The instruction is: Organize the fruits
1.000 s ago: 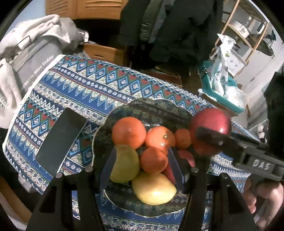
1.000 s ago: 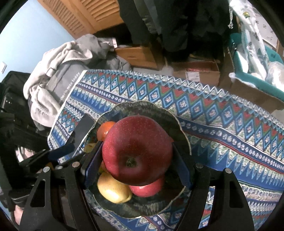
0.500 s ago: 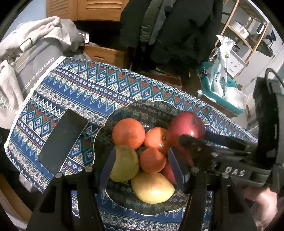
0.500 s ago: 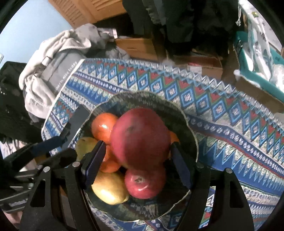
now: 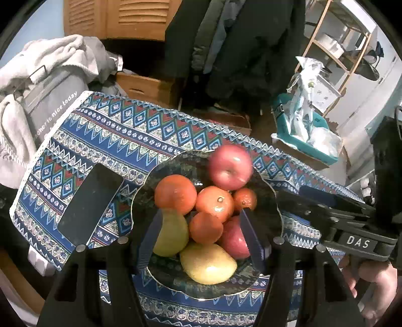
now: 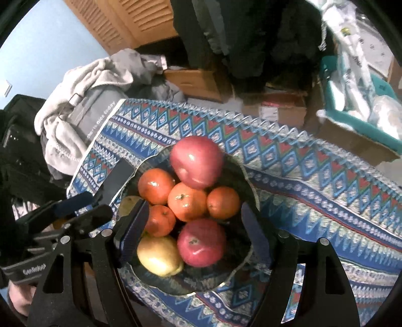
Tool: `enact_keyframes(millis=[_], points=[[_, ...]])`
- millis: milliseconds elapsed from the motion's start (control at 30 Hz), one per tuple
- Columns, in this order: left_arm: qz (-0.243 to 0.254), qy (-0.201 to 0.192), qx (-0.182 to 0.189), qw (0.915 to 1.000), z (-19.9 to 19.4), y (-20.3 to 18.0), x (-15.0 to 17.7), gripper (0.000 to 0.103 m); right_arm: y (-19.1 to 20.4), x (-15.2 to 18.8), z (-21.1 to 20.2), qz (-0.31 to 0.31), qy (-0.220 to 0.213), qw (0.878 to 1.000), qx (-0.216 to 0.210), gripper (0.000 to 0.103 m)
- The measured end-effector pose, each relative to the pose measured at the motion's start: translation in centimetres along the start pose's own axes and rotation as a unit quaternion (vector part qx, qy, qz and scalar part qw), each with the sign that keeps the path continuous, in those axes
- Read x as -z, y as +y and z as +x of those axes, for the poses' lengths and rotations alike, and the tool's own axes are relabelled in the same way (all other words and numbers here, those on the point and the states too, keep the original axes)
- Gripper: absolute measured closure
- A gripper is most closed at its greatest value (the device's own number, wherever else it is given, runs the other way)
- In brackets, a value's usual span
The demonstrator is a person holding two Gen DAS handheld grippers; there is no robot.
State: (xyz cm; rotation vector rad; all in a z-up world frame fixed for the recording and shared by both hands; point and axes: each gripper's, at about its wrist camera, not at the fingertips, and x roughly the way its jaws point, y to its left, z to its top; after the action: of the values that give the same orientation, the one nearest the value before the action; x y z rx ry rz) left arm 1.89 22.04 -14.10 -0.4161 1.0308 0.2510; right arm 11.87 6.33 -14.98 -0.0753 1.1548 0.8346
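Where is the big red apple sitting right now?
In both wrist views the big red apple rests at the far side of the dark patterned fruit bowl, on top of the round orange tangerines, free of either claw.

A blue patterned cloth (image 5: 140, 135) covered the tabletop. A dark phone (image 5: 90, 205) lay flat on it. Beyond the far edge stood a grey bag (image 5: 47, 100) draped with pale towels (image 5: 50, 57), cardboard boxes (image 5: 148, 88), hanging dark coats (image 5: 241, 42), a teal bin (image 5: 304, 140) and wooden louvred doors (image 5: 120, 17).
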Motion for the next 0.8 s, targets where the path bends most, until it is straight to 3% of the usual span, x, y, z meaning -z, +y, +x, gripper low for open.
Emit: enact_keyframes(millis=[400,800], points=[[0.033,-0.035,-0.002,0.9988,-3.9,-2.5,-0.2,0.023,-0.9,1.1,-6.7,-0.001,-0.053,0.998,0.037,0.025],[0.073,-0.074,-0.005,0.9946,-7.5,-5.4,-0.1,0.016,-1.2,2.6,-13.2,-0.002,-0.104,0.993,0.050,0.024]])
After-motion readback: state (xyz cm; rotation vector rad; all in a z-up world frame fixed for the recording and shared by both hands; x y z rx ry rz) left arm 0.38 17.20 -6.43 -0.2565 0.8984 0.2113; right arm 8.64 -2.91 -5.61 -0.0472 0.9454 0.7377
